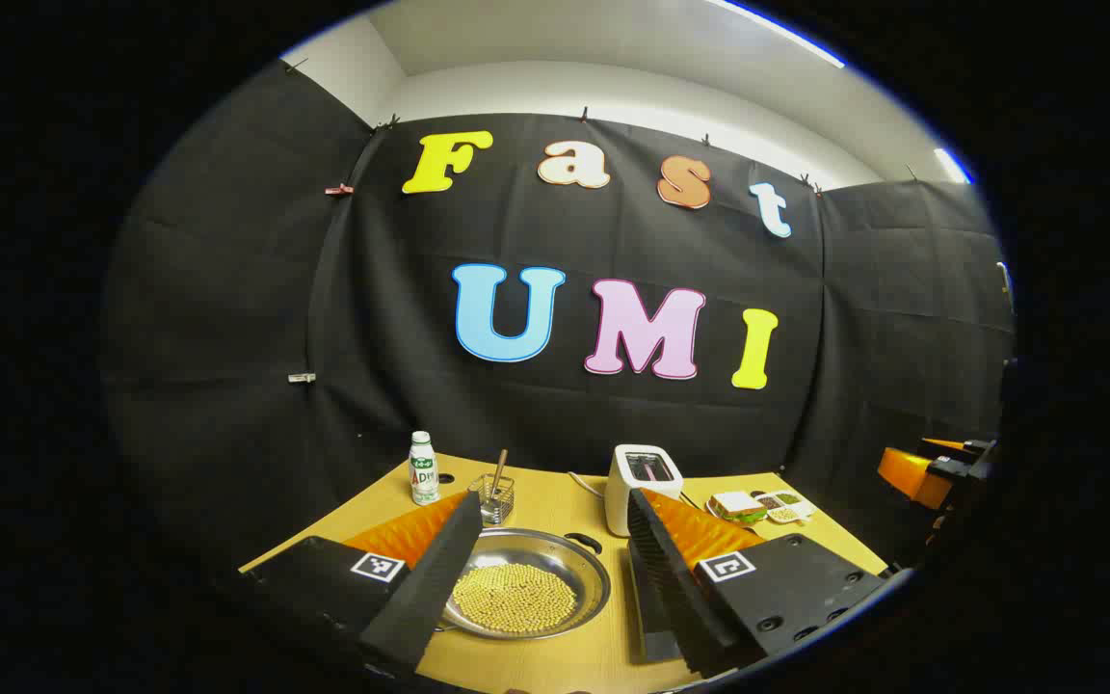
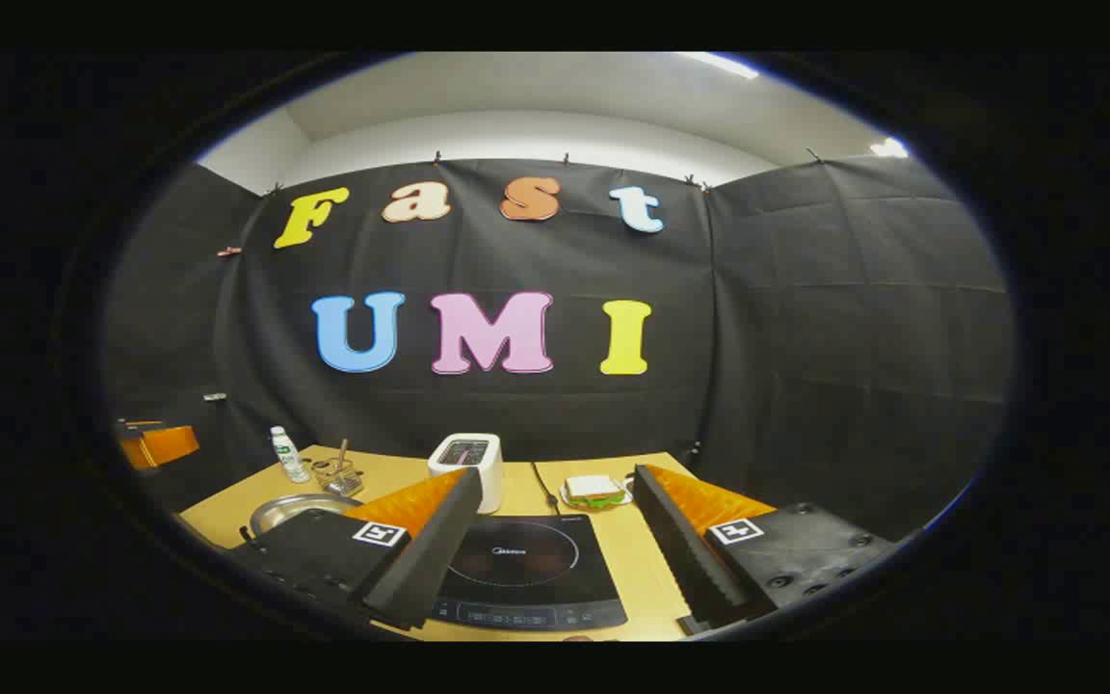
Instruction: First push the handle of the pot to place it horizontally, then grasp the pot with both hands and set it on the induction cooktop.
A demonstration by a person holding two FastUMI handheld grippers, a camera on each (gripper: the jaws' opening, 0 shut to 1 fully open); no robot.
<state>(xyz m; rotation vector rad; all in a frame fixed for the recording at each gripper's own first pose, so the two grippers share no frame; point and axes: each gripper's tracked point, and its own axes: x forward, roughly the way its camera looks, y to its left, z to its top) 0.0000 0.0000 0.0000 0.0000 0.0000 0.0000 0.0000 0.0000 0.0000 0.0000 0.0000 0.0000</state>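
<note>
Steel shines between the fingers of my left gripper (image 1: pixel 541 569): the pot (image 1: pixel 526 580) sits on the yellow desk (image 1: pixel 555 655) just ahead of them, shallow and round, its bottom covered with small yellowish beans. Its dark handle (image 1: pixel 582 543) shows at the far right of the rim, toward the toaster. My left gripper's fingers stand wide apart with nothing between them, hanging above the desk and touching nothing.

Beyond the pot, to the left of my left gripper's line, stands a small white bottle (image 1: pixel 423 468), and beside it a wire basket (image 1: pixel 495 497) with a stick in it. A white toaster (image 1: pixel 644 487) stands past my right finger, and further right lie a sandwich (image 1: pixel 736 507) and small dishes (image 1: pixel 783 506).

My right gripper (image 2: pixel 550 554) is spread open too, holding nothing. The black induction cooktop (image 2: pixel 526 571) lies flat on the desk directly between and just ahead of its fingers. From the right gripper view the pot (image 2: pixel 297 508) sits off to the left, partly behind my left finger, apart from the cooktop.
</note>
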